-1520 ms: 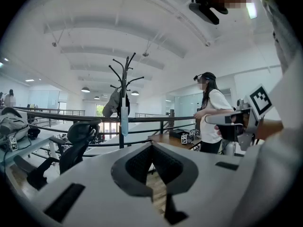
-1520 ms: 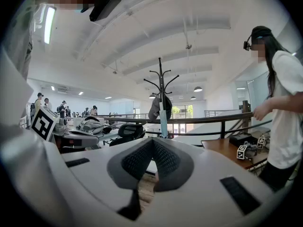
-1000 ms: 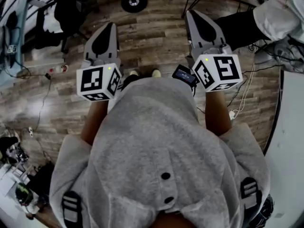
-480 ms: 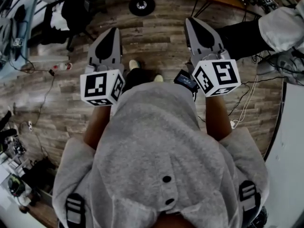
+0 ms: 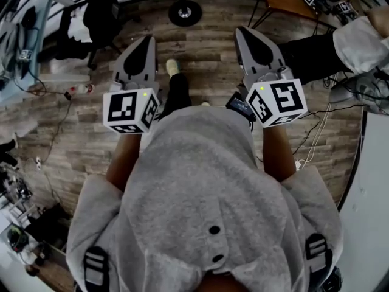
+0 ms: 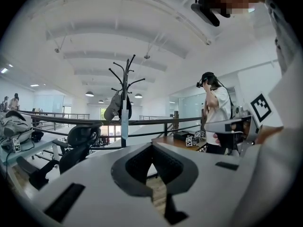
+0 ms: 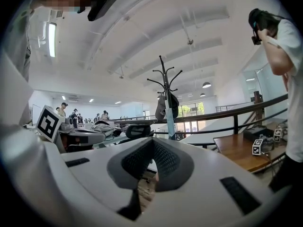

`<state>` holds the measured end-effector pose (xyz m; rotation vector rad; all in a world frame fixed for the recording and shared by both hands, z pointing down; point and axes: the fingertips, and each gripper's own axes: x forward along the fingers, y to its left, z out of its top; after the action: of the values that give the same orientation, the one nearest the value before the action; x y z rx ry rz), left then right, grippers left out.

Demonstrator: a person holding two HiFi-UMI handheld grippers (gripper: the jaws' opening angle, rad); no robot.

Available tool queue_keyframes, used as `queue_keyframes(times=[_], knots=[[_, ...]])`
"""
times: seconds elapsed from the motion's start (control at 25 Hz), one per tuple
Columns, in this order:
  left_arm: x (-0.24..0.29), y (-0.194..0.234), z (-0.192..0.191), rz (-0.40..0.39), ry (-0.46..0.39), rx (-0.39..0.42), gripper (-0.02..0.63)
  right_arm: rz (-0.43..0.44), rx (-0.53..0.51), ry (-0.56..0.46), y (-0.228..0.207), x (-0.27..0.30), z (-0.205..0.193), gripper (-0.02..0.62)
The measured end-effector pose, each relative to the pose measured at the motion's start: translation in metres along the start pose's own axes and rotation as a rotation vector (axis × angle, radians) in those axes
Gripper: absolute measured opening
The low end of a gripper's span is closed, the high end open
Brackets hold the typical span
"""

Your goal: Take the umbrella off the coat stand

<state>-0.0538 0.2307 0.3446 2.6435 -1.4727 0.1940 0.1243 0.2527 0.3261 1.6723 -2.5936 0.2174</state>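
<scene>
The black coat stand (image 6: pixel 125 86) rises ahead, well beyond both grippers; its round base (image 5: pixel 185 11) shows at the top of the head view. A slim pale folded umbrella (image 6: pixel 124 122) hangs straight down along the pole, also seen from the right gripper view as the umbrella (image 7: pixel 169 119). A dark bag (image 6: pixel 113 109) hangs beside it. My left gripper (image 5: pixel 148 38) and right gripper (image 5: pixel 241 30) are held side by side in front of the body, pointing at the stand. Both are shut with nothing between the jaws, as the left gripper (image 6: pixel 152 145) and right gripper (image 7: pixel 152 141) show close up.
Another person in a white shirt (image 6: pixel 218 112) stands to the right by a wooden table (image 7: pixel 246 148) with marker cubes. A black office chair (image 6: pixel 80 136) sits left of the stand, in front of a dark railing (image 6: pixel 156 122). Cables (image 5: pixel 61 96) trail over the wooden floor.
In the head view the stand's base has drifted lower and rightward, and a foot has stepped forward toward it. Both grippers stay shut and side by side.
</scene>
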Motion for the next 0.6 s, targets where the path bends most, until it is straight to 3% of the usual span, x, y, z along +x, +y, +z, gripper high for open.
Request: queue_keyframes(times=[0.6], knots=[[0.059, 0.051, -0.009, -0.008, 0.013, -0.008, 0.015, 0.027, -0.021, 0.034, -0.012, 0.08, -0.006, 0.011]])
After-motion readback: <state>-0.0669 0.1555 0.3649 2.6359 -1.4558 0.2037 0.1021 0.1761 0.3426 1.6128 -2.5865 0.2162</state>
